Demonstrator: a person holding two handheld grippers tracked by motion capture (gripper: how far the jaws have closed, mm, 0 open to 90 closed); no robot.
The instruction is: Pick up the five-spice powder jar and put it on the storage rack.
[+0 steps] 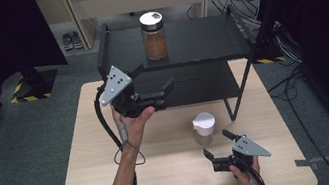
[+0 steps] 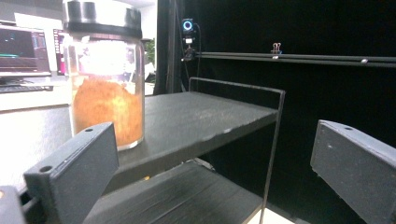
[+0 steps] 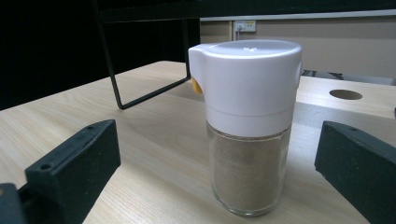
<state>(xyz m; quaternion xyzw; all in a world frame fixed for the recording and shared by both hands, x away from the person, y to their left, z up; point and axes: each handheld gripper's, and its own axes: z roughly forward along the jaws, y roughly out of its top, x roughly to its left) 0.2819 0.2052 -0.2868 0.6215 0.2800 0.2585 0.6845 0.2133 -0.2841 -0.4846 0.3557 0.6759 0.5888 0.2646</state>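
Approach to the white-capped shaker, jaws spread

High view: your right gripper (image 1: pixel 219 150) gapes empty at lower right, just short of the shaker (image 1: pixel 204 129) at frame centre; left gripper (image 1: pixel 151 88) hangs open by the shelf (image 1: pixel 204 40). Left gripper view: the lidded jar (image 2: pixel 105 74) upper left. Right gripper view: shaker centred between jaws; push forward, then close.

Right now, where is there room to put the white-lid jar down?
The top shelf is bare right of the brown jar. The wooden table is bare left of the white-lid jar. It's crowded near the right tongs.
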